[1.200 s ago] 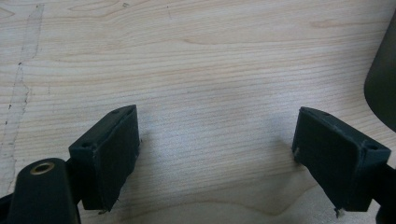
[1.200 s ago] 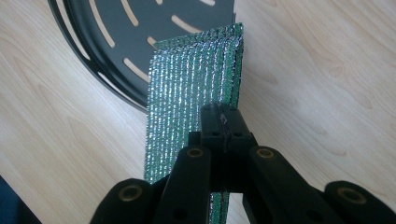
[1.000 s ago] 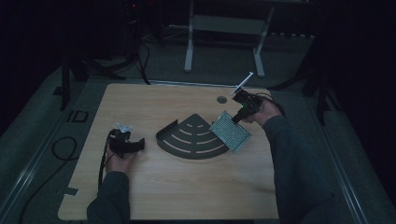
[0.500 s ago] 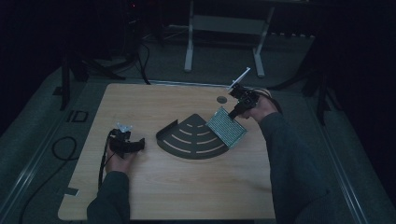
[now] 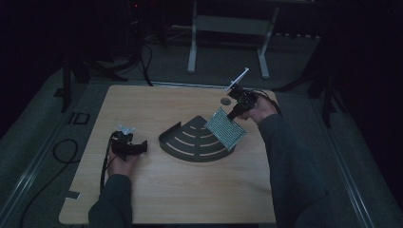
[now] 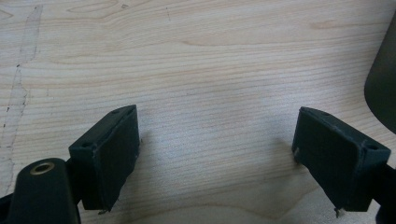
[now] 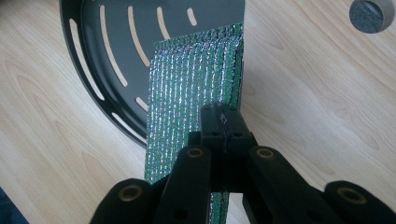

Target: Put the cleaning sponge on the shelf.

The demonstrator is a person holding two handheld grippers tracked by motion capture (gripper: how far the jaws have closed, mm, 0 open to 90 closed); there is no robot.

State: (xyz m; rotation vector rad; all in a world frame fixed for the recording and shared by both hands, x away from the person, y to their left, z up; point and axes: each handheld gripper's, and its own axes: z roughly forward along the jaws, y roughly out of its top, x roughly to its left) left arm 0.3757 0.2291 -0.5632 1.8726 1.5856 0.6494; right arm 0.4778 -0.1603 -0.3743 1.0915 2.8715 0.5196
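Note:
A glittery green scouring pad (image 5: 226,128) hangs tilted over the right edge of a black quarter-round slotted tray (image 5: 190,142). My right gripper (image 5: 234,114) is shut on the pad's upper corner. In the right gripper view the jaws (image 7: 222,123) pinch the pad (image 7: 187,79) edge-on, with the tray (image 7: 93,37) beneath and beyond it. My left gripper (image 5: 141,146) rests on the table left of the tray, pointing toward it. Its jaws (image 6: 217,154) stand open over bare wood with nothing between them.
The wooden table (image 5: 190,190) has a round grey-capped hole (image 5: 225,101) near its far edge, also seen as the hole (image 7: 372,14) beside the pad. A metal stand (image 5: 192,47) is on the floor behind the table; a cable loop (image 5: 62,147) lies on the left.
My right hand has lifted the green pad a little and carried it leftward, so it now overlaps the tray's right edge. The left hand has not moved.

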